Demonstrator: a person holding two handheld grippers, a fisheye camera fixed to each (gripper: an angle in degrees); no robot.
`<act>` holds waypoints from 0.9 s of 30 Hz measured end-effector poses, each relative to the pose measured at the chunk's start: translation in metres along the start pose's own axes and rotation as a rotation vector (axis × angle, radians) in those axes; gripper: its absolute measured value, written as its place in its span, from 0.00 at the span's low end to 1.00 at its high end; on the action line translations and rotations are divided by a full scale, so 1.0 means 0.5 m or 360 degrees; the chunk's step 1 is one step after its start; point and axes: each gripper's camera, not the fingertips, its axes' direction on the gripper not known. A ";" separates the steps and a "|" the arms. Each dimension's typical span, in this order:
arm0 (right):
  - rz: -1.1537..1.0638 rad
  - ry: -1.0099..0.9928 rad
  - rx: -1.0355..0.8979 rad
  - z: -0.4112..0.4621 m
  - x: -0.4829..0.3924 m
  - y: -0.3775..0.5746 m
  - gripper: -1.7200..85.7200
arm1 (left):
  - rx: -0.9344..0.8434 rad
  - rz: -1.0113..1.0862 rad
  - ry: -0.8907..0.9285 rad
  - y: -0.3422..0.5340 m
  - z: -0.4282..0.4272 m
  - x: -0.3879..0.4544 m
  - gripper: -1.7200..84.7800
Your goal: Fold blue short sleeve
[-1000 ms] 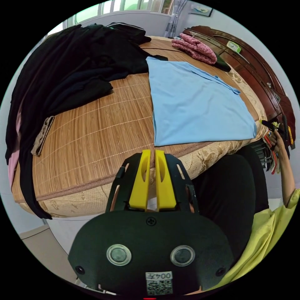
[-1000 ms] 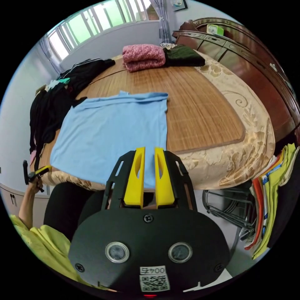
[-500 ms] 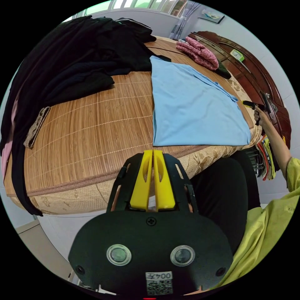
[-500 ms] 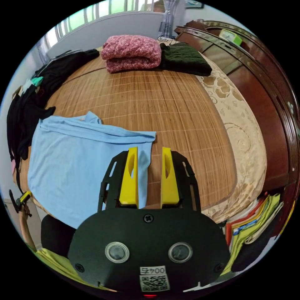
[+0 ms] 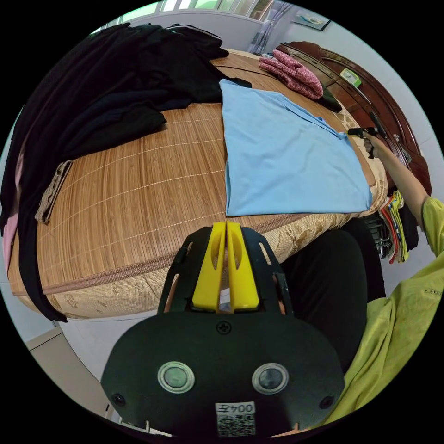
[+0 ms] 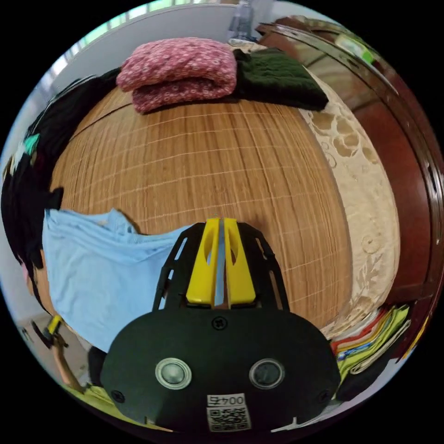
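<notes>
Since a second ago your right gripper (image 6: 220, 259) has travelled from the near edge of the bed out to the far right corner of the blue short sleeve shirt (image 5: 286, 152), and its jaws, parted half a second back, are now pressed together with a strip of blue cloth between them. Largest first: the bed (image 5: 138, 185) under its bamboo mat carries everything, with a heap of black clothes (image 5: 111, 88) on its left side and a folded pink garment (image 6: 178, 69) beside a dark green one (image 6: 277, 78) at the far end. The shirt lies flat and smooth in the middle, already folded into a long panel, its long axis running away from you, its near hem along the bed's front edge. Your left gripper (image 5: 225, 259) hangs off the bed just short of that hem's left corner, jaws closed on nothing. The pinched corner sits far from you, so I judge the coming fold draws it back toward the hem; the left hand is the nearer one to pin that hem.
</notes>
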 end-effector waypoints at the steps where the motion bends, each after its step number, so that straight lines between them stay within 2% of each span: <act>1: 0.0117 -0.0075 -0.0066 0.012 0.020 -0.015 0.09 | -0.0001 0.0003 -0.0001 -0.005 0.000 0.001 0.03; 3: 0.0276 -0.0227 -0.0108 0.023 0.053 -0.023 0.11 | 0.0004 0.0003 -0.0001 -0.011 -0.001 0.003 0.03; 5: 0.0405 -0.0360 0.0069 0.001 0.086 -0.002 0.12 | 0.0019 -0.0002 0.0005 -0.015 -0.001 0.003 0.04; 7: 0.0384 -0.0389 0.0229 -0.029 0.082 0.025 0.11 | 0.0056 -0.0008 0.0028 -0.018 -0.003 0.002 0.05; 10: 0.0083 -0.0467 0.0278 -0.061 0.020 0.076 0.10 | 0.0096 -0.0018 0.0096 -0.029 -0.017 -0.005 0.07; 14: -0.0326 -0.0431 0.0119 -0.049 -0.107 0.148 0.11 | 0.0283 -0.0041 0.0163 -0.089 -0.075 -0.008 0.11; 19: -0.0420 -0.0394 0.0129 -0.016 -0.183 0.168 0.10 | 0.0280 0.0331 -0.0075 -0.321 -0.096 0.062 0.10; 23: -0.0297 -0.0522 0.0252 -0.014 -0.181 0.134 0.10 | 0.0198 0.0416 -0.0167 -0.486 -0.059 0.085 0.11; 27: -0.0502 -0.0278 0.0348 -0.024 -0.201 0.082 0.10 | 0.0147 0.0653 -0.0391 -0.625 -0.022 0.121 0.11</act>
